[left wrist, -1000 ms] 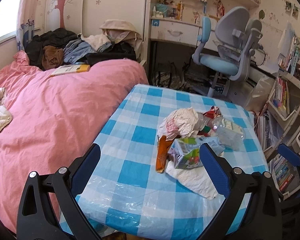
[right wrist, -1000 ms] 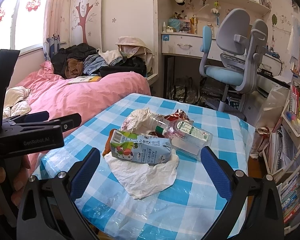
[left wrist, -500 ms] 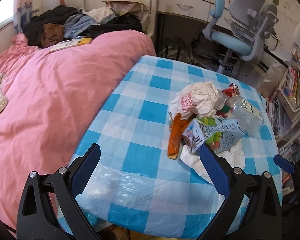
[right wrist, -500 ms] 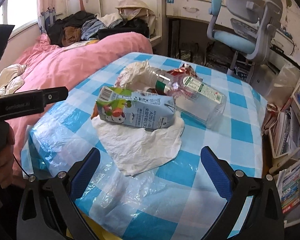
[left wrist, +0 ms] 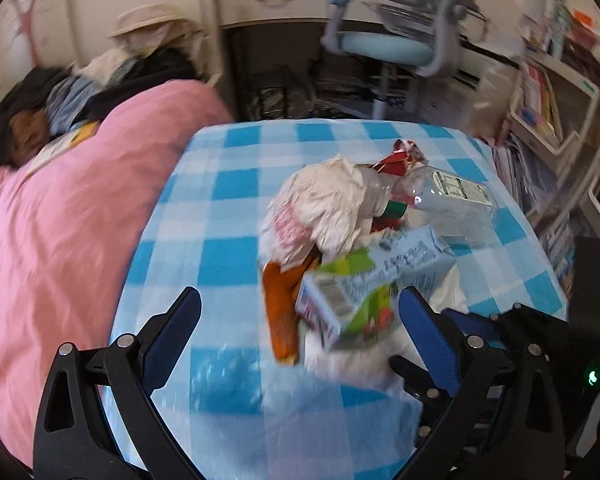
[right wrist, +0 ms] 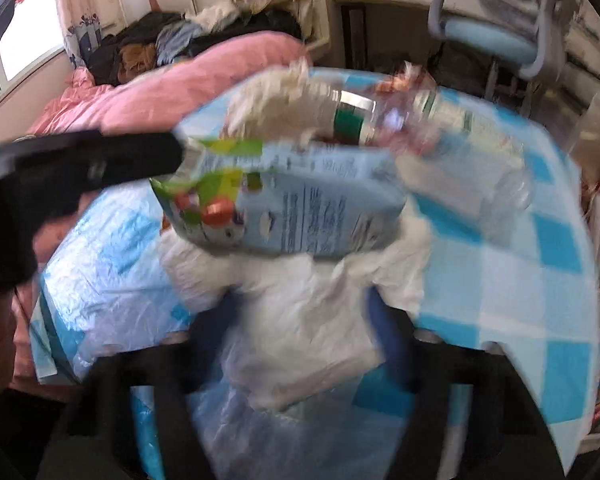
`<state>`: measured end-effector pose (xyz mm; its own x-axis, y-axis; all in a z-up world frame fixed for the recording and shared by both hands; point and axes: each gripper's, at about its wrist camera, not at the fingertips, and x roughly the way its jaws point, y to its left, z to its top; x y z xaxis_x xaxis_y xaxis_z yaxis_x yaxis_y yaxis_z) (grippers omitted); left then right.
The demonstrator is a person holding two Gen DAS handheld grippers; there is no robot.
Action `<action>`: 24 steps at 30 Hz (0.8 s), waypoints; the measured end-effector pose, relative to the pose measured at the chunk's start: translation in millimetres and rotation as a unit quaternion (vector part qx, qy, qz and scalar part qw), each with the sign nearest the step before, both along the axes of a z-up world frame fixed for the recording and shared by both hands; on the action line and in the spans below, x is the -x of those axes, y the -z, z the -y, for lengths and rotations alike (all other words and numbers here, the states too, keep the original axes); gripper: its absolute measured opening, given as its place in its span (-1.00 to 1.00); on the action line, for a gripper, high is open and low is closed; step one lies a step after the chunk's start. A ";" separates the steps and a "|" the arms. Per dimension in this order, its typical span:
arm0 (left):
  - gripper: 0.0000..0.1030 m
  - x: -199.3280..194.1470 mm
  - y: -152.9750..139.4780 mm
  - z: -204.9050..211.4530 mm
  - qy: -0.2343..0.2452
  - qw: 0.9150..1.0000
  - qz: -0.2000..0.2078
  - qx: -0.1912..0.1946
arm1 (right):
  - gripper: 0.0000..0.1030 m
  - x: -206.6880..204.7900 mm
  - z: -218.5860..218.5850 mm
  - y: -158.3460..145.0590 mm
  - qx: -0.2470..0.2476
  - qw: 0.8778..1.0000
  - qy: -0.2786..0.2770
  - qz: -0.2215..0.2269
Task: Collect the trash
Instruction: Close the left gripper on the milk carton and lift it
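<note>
right gripper [right wrist: 300,320]: jaws closing either side of white bag [right wrist: 300,312], grip not yet sure | bag: flat on tabletop [right wrist: 540,300], straight ahead of me, under carton [right wrist: 292,212] | carton long axis: crosswise to my fingers | left gripper [left wrist: 300,320]: released, empty, carton's end just ahead

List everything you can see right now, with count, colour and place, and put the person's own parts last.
Table: one, blue-white check cloth, beside bed.
Drink carton: one, light blue and green, lying on white bag.
White bag: one, flat under carton.
Crumpled bag: one, white, behind carton.
Bottle: one, clear, far right of pile.
Orange wrapper: one, left of carton.
Bed: one, pink.
Chair: one, blue-grey, at back.
Left gripper: open.
Right gripper: closing, white bag between its jaws.
</note>
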<state>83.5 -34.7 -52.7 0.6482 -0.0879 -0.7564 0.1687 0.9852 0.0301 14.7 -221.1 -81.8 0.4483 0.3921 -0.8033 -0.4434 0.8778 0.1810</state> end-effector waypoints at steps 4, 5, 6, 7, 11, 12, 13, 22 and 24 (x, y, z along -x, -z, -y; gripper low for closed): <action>0.85 -20.8 7.7 18.9 0.054 0.998 -0.004 -0.022 | -0.68 2.7 8.1 -2.5 -0.019 0.999 -0.017 -0.020; 0.85 -24.4 11.7 22.8 0.064 0.997 -0.009 -0.031 | -0.78 3.6 11.9 -2.9 -0.022 0.999 -0.019 -0.024; 0.86 -29.4 18.7 28.0 0.074 0.996 -0.016 -0.048 | -0.80 4.5 13.4 -2.5 -0.022 0.999 -0.021 -0.025; 0.85 -31.9 24.1 31.1 0.082 0.995 -0.023 -0.054 | -0.84 5.0 16.4 -2.8 -0.024 0.999 -0.023 -0.028; 0.65 -27.8 39.5 43.3 0.150 0.982 -0.098 -0.051 | -0.91 6.4 27.5 -2.7 -0.026 0.999 -0.019 -0.034; 0.52 -20.6 36.1 48.6 0.184 0.975 -0.115 -0.052 | -0.91 5.5 29.0 -3.1 -0.029 0.999 -0.016 -0.035; 0.49 -15.7 33.4 51.6 0.204 0.970 -0.123 -0.050 | -0.91 5.2 31.4 -4.1 -0.031 0.999 -0.014 -0.035; 0.58 -11.0 15.6 51.4 0.195 0.976 -0.092 -0.044 | -0.94 11.4 49.9 -24.6 -0.055 0.998 0.001 -0.017; 0.58 -17.3 18.4 55.4 0.194 0.976 -0.092 -0.045 | -0.94 10.4 57.4 -32.8 -0.066 0.998 0.012 -0.006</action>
<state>100.8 -90.1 -71.2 0.4313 -0.2271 -0.8732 0.5391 0.8409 0.0476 4.2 -278.6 -49.0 0.4484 0.4839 -0.7515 -0.4201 0.8562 0.3007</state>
